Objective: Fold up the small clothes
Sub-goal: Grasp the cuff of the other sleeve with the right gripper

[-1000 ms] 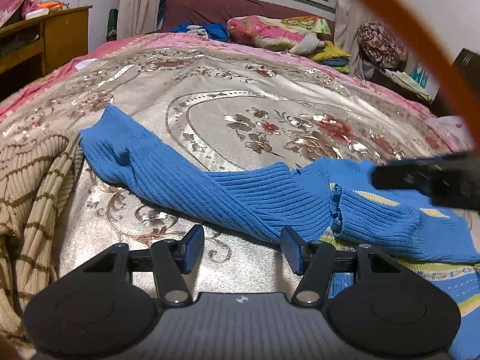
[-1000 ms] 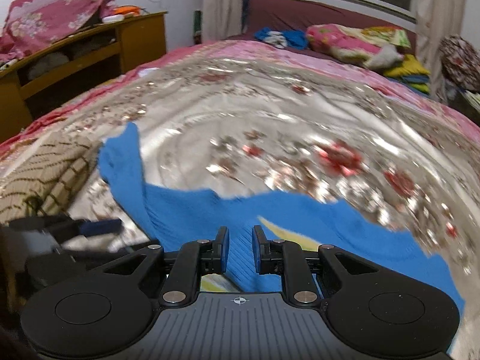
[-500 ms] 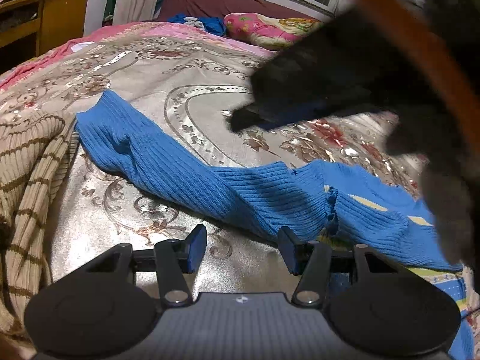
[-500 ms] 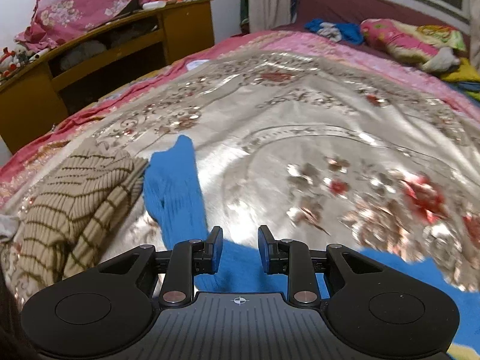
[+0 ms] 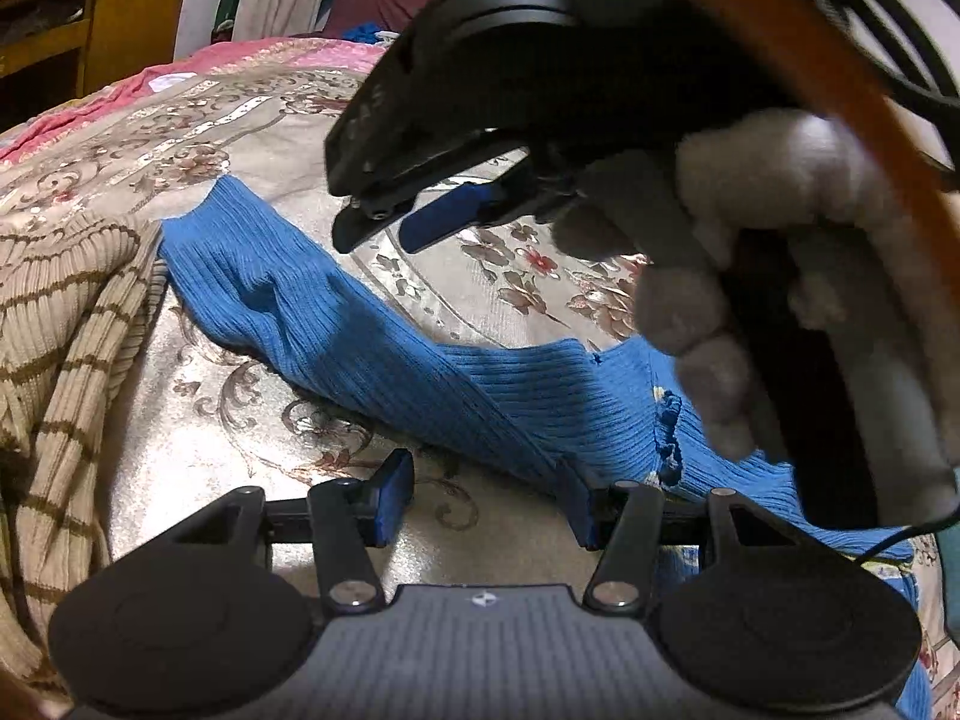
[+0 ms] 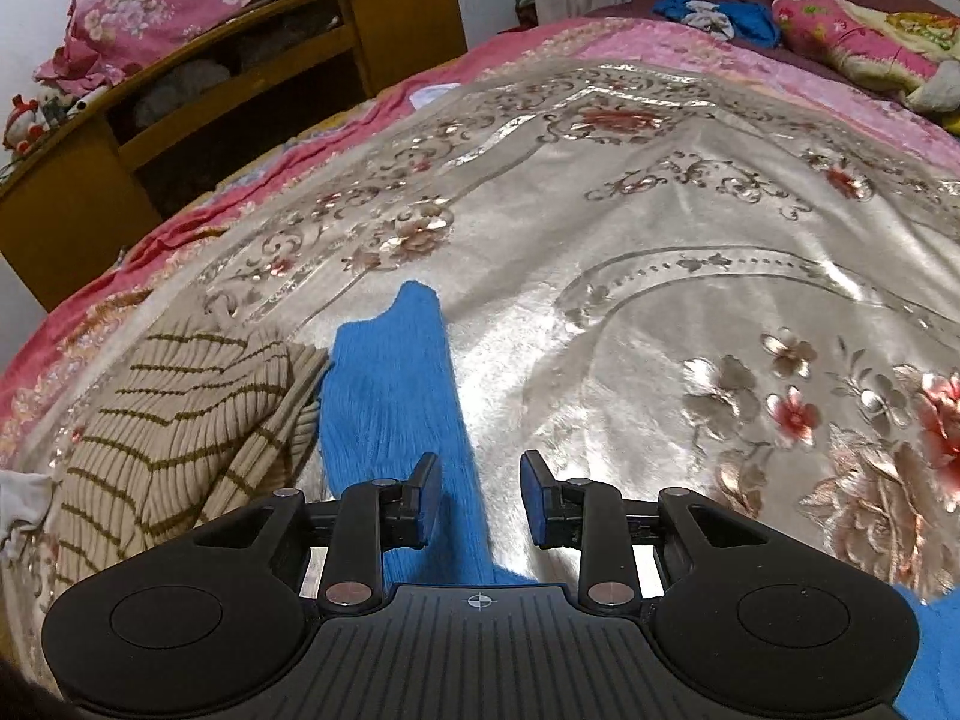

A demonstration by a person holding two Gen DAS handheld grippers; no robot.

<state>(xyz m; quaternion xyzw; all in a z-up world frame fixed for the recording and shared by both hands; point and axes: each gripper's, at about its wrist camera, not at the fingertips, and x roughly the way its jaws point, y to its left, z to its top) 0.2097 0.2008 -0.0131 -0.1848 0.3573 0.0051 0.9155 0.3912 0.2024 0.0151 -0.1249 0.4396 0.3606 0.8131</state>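
Floral bedspread [image 6: 600, 228], blue sweater [image 6: 396, 396]

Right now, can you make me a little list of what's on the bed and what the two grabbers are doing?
surface: floral bedspread
being folded: blue ribbed sweater, its sleeve stretched out flat
beside it: tan striped sweater, touching the sleeve's edge
left gripper: open, holding nothing, at the blue sweater's near edge
right gripper: jaws opening over the sleeve, nothing pinched
holding right gripper: gloved hand
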